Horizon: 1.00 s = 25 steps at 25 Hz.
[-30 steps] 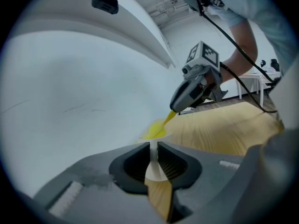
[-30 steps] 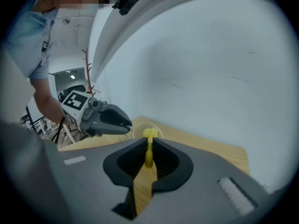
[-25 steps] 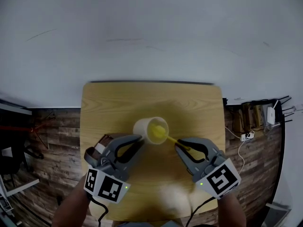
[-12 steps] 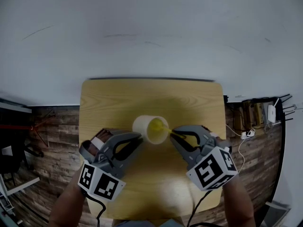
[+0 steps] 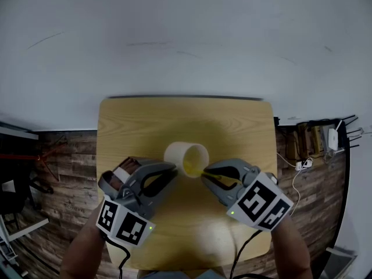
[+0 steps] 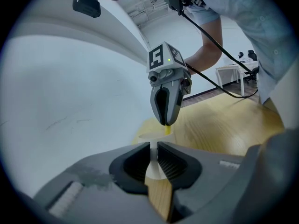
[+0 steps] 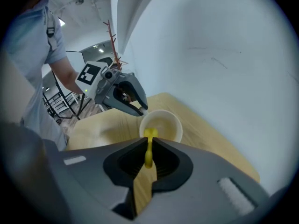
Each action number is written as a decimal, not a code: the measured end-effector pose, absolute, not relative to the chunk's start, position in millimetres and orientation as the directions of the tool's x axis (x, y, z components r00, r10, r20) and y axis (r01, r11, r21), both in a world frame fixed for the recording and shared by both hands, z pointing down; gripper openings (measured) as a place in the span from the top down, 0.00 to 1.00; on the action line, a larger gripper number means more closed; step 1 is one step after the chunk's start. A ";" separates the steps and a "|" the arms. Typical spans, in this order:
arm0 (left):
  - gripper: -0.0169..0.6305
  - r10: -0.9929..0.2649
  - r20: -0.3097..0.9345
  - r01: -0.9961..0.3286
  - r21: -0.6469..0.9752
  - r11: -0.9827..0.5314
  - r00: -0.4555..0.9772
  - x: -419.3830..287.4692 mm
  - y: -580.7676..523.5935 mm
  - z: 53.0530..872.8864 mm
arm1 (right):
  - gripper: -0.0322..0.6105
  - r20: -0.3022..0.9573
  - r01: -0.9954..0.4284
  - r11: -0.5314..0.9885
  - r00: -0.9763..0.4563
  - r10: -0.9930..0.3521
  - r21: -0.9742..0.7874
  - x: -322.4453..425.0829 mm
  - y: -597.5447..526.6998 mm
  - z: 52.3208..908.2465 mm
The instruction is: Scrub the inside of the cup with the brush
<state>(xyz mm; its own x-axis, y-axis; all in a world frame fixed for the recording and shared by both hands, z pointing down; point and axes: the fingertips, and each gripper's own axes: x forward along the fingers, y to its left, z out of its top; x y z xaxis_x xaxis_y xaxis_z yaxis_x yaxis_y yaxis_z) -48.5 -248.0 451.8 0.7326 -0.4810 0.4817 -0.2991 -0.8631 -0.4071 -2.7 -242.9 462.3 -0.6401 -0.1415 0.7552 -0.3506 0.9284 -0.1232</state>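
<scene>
The left gripper [image 5: 172, 168] has its fingers closed on the cup [image 5: 185, 151] wall. The right gripper [image 5: 204, 176] fingers hold the yellow brush [image 7: 148, 147], its head inside the cup on the tabletop [image 5: 174, 121].

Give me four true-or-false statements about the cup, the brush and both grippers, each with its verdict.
1. The left gripper is clamped on the wall of the cup. True.
2. The right gripper is empty. False: it grips the yellow brush by its handle.
3. The brush reaches into the cup. True.
4. The table under the cup is glass. False: the table is wood.
</scene>
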 end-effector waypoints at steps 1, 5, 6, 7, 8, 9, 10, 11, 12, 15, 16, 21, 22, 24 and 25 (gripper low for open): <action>0.86 -0.477 0.484 -0.293 -0.408 -0.865 0.734 -48.3 -247.5 452.0 | 0.89 0.748 -0.349 0.928 -0.649 -0.139 -0.130 -4.4 -242.3 460.6; 0.86 -0.467 0.489 -0.272 -0.418 -0.867 0.736 -47.1 -247.1 452.5 | 0.89 0.716 -0.356 0.924 -0.681 -0.155 -0.138 -7.9 -247.0 450.6; 0.86 -0.465 0.491 -0.268 -0.420 -0.867 0.737 -46.7 -247.1 452.5 | 0.89 0.705 -0.360 0.923 -0.690 -0.163 -0.139 -7.7 -249.0 447.7; 0.86 -0.463 0.492 -0.263 -0.421 -0.868 0.737 -46.2 -246.8 452.4 | 0.89 0.693 -0.367 0.920 -0.700 -0.174 -0.140 -6.8 -251.3 444.9; 0.86 -0.459 0.495 -0.258 -0.422 -0.869 0.738 -45.7 -246.2 452.4 | 0.89 0.682 -0.378 0.915 -0.707 -0.186 -0.142 -5.2 -253.9 442.1; 0.86 -0.455 0.498 -0.250 -0.424 -0.871 0.738 -45.1 -245.4 452.5 | 0.89 0.673 -0.391 0.909 -0.712 -0.200 -0.143 -2.9 -256.6 439.2; 0.86 -0.449 0.502 -0.241 -0.426 -0.872 0.740 -44.4 -244.7 452.9 | 0.89 0.669 -0.404 0.904 -0.712 -0.215 -0.140 -0.3 -259.4 436.4; 0.86 -0.442 0.505 -0.231 -0.426 -0.875 0.741 -43.8 -243.8 453.4 | 0.89 0.668 -0.414 0.901 -0.708 -0.229 -0.130 2.5 -262.0 434.0; 0.86 -0.435 0.509 -0.222 -0.426 -0.877 0.743 -43.5 -243.0 453.9 | 0.89 0.669 -0.420 0.900 -0.702 -0.242 -0.114 5.1 -264.0 432.0; 0.86 -0.428 0.518 -0.208 -0.429 -0.879 0.741 -43.9 -241.9 455.0 | 0.89 0.684 -0.433 0.899 -0.674 -0.278 -0.062 12.6 -267.7 428.8; 0.86 -0.428 0.519 -0.206 -0.431 -0.878 0.740 -43.9 -242.2 455.2 | 0.89 0.691 -0.438 0.898 -0.663 -0.288 -0.046 15.7 -269.1 429.4; 0.86 -0.434 0.519 -0.206 -0.439 -0.874 0.736 -41.9 -243.7 454.0 | 0.89 0.734 -0.454 0.891 -0.606 -0.307 -0.002 27.5 -269.0 438.9; 0.86 -0.436 0.519 -0.209 -0.439 -0.874 0.735 -41.6 -244.1 453.8 | 0.89 0.748 -0.454 0.891 -0.592 -0.301 -0.001 29.0 -267.0 441.6; 0.86 -0.440 0.518 -0.220 -0.432 -0.875 0.734 -41.5 -245.7 453.9 | 0.89 0.769 -0.449 0.894 -0.575 -0.278 -0.012 30.7 -261.0 447.2; 0.86 -0.441 0.517 -0.225 -0.427 -0.876 0.734 -41.8 -246.5 454.0 | 0.89 0.776 -0.446 0.895 -0.573 -0.264 -0.024 30.5 -257.4 449.3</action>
